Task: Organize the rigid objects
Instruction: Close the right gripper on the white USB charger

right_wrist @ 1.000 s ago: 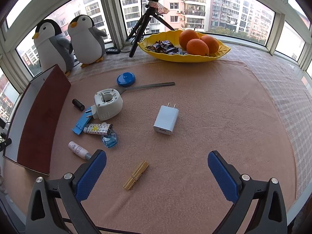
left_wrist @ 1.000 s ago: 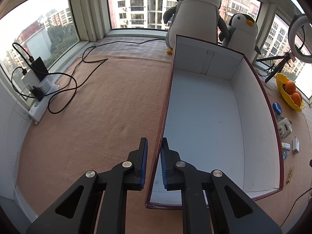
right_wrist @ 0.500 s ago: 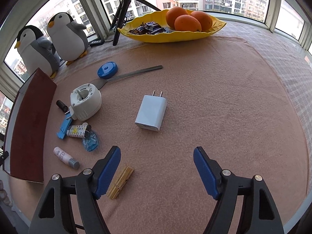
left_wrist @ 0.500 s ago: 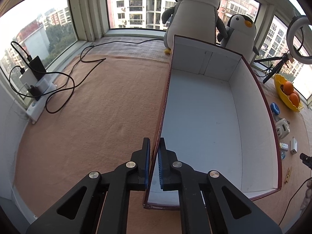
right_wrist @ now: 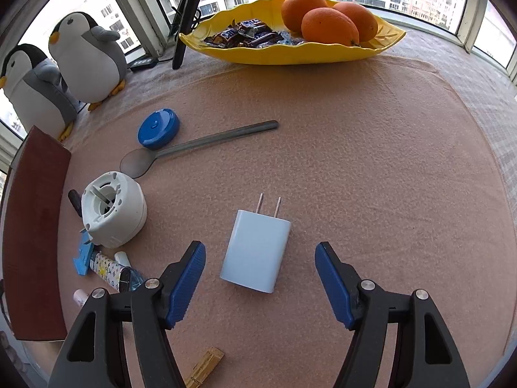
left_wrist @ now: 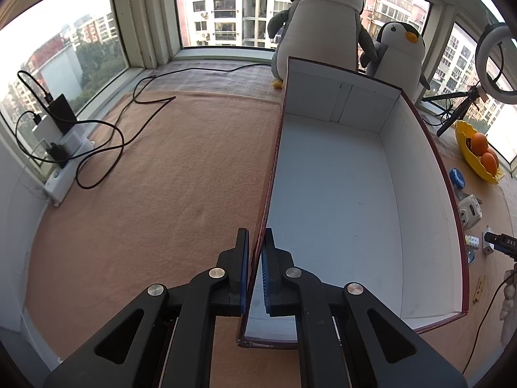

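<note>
An empty box, white inside (left_wrist: 339,210) and dark red outside, lies on the peach cloth. My left gripper (left_wrist: 256,237) is shut on its left wall (left_wrist: 273,174) near the front corner. In the right wrist view a white plug charger (right_wrist: 258,226) lies flat, prongs pointing away. My right gripper (right_wrist: 260,247) hovers over it, open, with the charger between its blue pads (right_wrist: 190,274) and a gap on each side. Left of it lie a round white adapter (right_wrist: 111,213), a spoon (right_wrist: 200,142), a blue round case (right_wrist: 158,127), a patterned lighter (right_wrist: 106,266) and a wooden clothespin (right_wrist: 203,368).
The box's red outer wall (right_wrist: 32,242) stands at the left of the small items. A yellow bowl (right_wrist: 290,51) with oranges and sweets sits at the back, beside a tripod leg (right_wrist: 182,32) and two plush penguins (right_wrist: 90,58). Black cables (left_wrist: 106,142) and a power strip lie far left.
My right gripper has come down and forward over the charger, and its jaws have narrowed from wide to half open. My left gripper's small gap has closed onto the box wall.
</note>
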Tool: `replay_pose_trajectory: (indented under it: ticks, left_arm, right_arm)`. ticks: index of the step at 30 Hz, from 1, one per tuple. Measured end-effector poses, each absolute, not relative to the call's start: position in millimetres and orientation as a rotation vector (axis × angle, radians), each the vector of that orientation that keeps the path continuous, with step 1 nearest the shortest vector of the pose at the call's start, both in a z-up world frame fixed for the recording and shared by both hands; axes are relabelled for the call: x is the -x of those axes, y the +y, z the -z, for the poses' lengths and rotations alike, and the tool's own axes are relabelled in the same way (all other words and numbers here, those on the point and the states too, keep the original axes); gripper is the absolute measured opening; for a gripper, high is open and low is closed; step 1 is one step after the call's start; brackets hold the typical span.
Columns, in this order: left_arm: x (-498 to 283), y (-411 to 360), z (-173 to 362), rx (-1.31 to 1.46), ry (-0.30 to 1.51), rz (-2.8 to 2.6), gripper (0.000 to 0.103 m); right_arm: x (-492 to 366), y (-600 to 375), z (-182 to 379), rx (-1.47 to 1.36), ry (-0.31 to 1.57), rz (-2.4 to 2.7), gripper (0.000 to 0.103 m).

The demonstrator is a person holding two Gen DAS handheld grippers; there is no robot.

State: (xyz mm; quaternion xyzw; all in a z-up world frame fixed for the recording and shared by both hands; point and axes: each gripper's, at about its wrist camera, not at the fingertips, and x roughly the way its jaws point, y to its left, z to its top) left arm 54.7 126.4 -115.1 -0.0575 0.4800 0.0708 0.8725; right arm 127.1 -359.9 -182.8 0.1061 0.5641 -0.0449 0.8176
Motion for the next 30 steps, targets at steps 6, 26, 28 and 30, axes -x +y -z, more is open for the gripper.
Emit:
replay_pose_trajectory:
  ticks: [6, 26, 28, 30]
  left_arm:
    - [-55.5, 126.1, 115.9, 0.115, 1.007, -0.149, 0.006]
    - [-55.9, 127.7, 117.6, 0.139, 1.007, -0.150, 0.006]
    - [-56.2, 127.7, 117.8, 0.140, 1.007, -0.149, 0.006]
    - [-56.1, 127.8, 117.6, 0.141, 1.007, -0.149, 0.006]
  right_arm:
    - [-137.0, -350.5, 192.1, -0.126, 1.231, 0.108, 0.061]
    - [-112.4, -330.6, 134.6, -0.047, 1.093, 0.049, 0.032]
    - [-110.7, -313.4, 115.3, -0.031, 1.055, -0.004, 0.032]
    - [-108.7, -290.6, 96.1, 0.009, 1.010, -0.055, 0.032]
